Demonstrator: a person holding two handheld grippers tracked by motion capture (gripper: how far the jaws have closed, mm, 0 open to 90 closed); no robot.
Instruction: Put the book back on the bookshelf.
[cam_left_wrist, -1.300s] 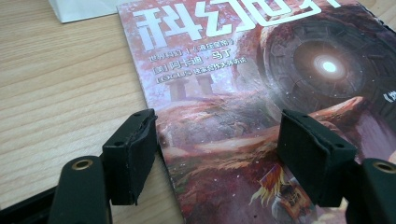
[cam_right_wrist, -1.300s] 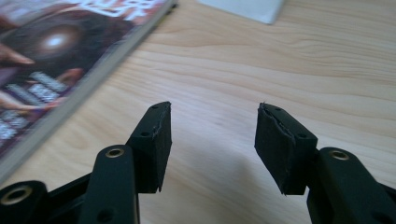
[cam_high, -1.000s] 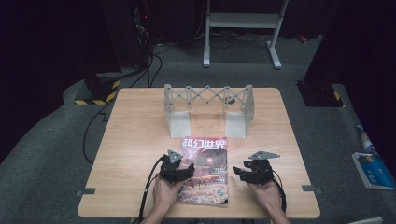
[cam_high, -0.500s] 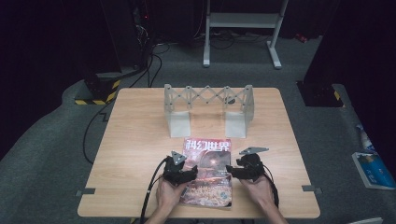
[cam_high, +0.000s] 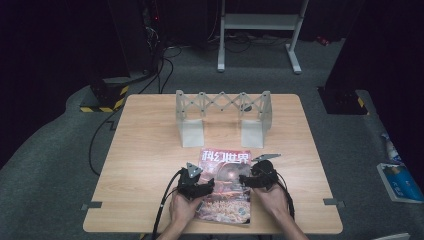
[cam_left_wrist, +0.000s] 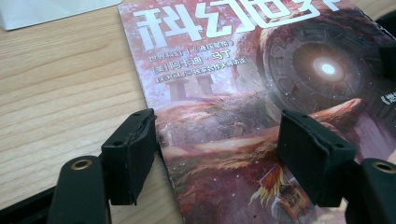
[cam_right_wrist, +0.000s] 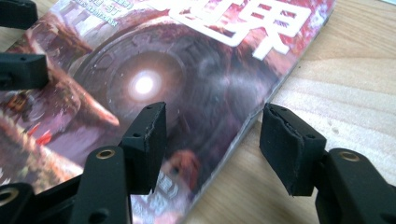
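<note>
A magazine (cam_high: 225, 185) with a reddish cover and white characters lies flat on the wooden table (cam_high: 150, 150), near its front edge. My left gripper (cam_high: 209, 186) is open at the magazine's left edge. In the left gripper view (cam_left_wrist: 217, 140) one jaw is over bare wood and the other over the cover (cam_left_wrist: 233, 70). My right gripper (cam_high: 245, 180) is open at the magazine's right edge. In the right gripper view (cam_right_wrist: 215, 128) its jaws straddle that edge of the cover (cam_right_wrist: 187, 70). They have just been opening a little, and no pad presses on the magazine.
A grey metal scissor-lattice rack (cam_high: 222, 117) on two block feet stands across the middle of the table, just beyond the magazine. Black cables trail from both grippers over the front edge. Equipment and a stand frame sit on the dark floor behind.
My right gripper has moved left, from the wood beside the magazine onto its right edge. The left gripper and the magazine have stayed put.
</note>
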